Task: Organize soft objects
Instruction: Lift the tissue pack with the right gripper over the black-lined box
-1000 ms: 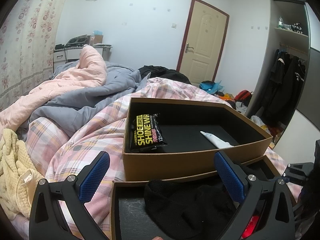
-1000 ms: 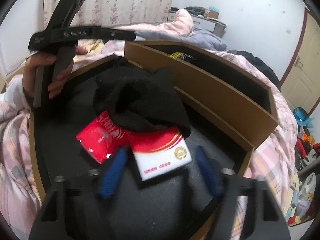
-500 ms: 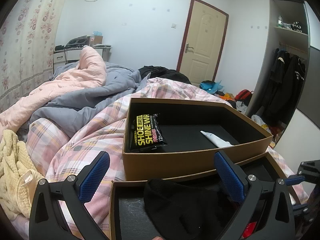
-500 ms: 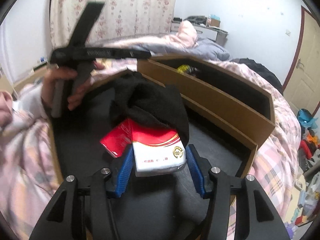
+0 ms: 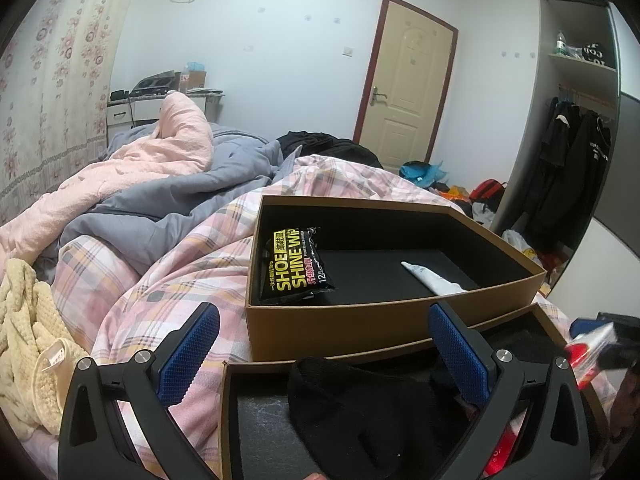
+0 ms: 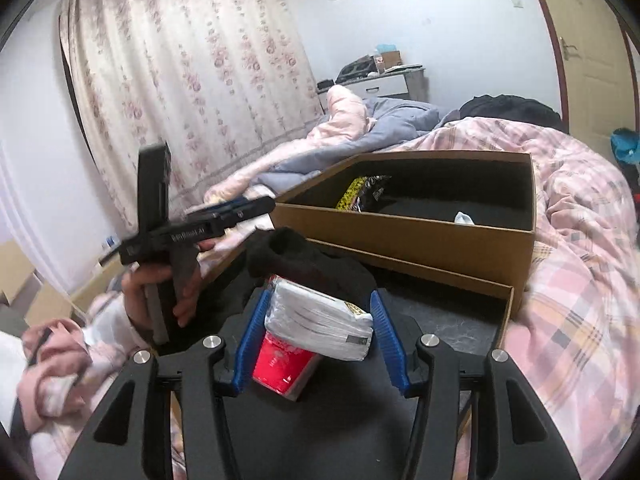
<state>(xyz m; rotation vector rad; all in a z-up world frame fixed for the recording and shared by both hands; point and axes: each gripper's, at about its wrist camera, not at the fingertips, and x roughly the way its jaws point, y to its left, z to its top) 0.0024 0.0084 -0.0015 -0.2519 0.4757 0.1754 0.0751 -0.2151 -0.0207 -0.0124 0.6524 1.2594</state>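
Tissue pack (image 6: pixel 320 326), a soft white plastic-wrapped block with a crinkled end seam, sits lifted between the blue ribbed pads (image 6: pixel 250 338) of the right gripper (image 6: pixel 316 340), whose jaws are narrowed onto its two sides; beneath it lies a glossy red pack (image 6: pixel 282 366) in the near box (image 6: pixel 496 304), a shallow brown cardboard tray with a black lining; a limp black knitted garment (image 6: pixel 308 268) is slumped in the same tray just behind the packs; the far box (image 6: pixel 420 236), deeper and of the same cardboard, touches the near one and holds a black shoe-wipe packet (image 5: pixel 296 268) with yellow lettering and a flattened white tube (image 5: pixel 434 282); the lettering reads clearly only from the left wrist, while the right wrist shows just the packet's edge; the left gripper (image 5: pixel 326 354) hovers over the near tray's rim with its jaws spread wide and nothing between them; only the right wrist shows the hand (image 6: pixel 160 292) gripping its handle; both boxes rest on a pink plaid quilt (image 5: pixel 168 276), with a nubby cream towel (image 5: pixel 24 344) visible solely in the left view.
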